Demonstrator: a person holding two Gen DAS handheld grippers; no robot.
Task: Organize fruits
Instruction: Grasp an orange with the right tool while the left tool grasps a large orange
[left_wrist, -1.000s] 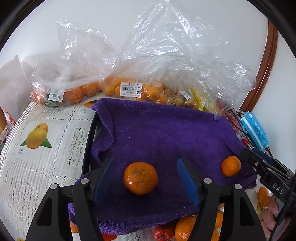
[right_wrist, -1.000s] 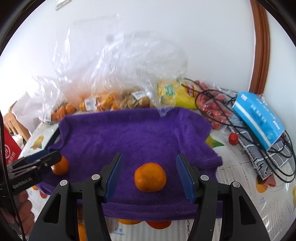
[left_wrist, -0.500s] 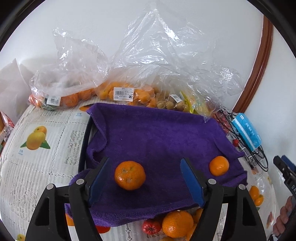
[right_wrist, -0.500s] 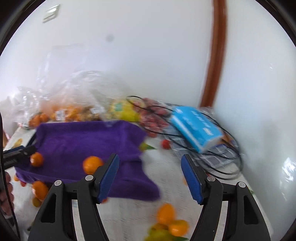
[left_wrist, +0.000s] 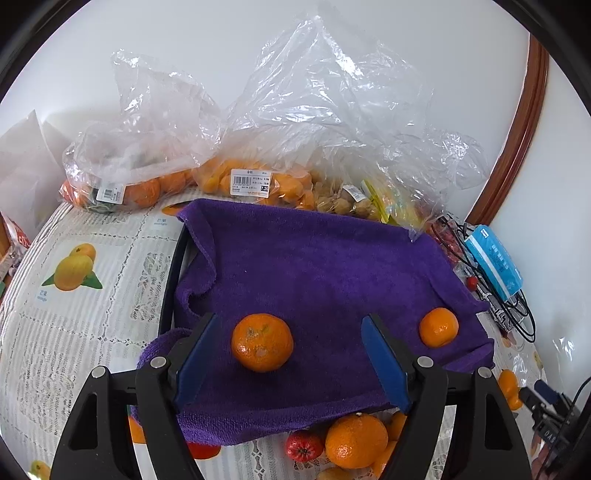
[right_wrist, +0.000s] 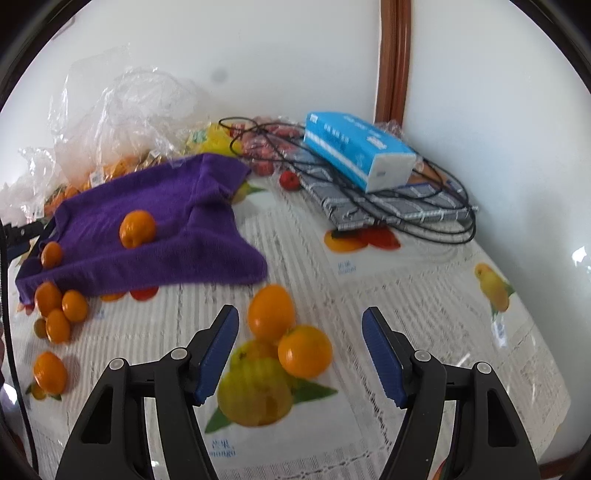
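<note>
Two loose oranges (right_wrist: 284, 332) are lying on the tablecloth (right_wrist: 406, 302) between the spread, empty blue pads of the right gripper (right_wrist: 300, 350), the nearer sitting toward twelve o'clock.

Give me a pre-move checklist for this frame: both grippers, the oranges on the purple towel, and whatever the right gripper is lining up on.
1. Left gripper open, pads clear of the big orange: ok.
2. Big orange resting on the purple towel: ok.
3. Small orange also on the towel, near its edge: ok.
4. Right gripper open and empty, its jaws just opened: ok.
5. Two loose oranges ahead of the right gripper, touching each other: not ok for a clean single pick.
6. Which one is targeted: cannot tell.
</note>
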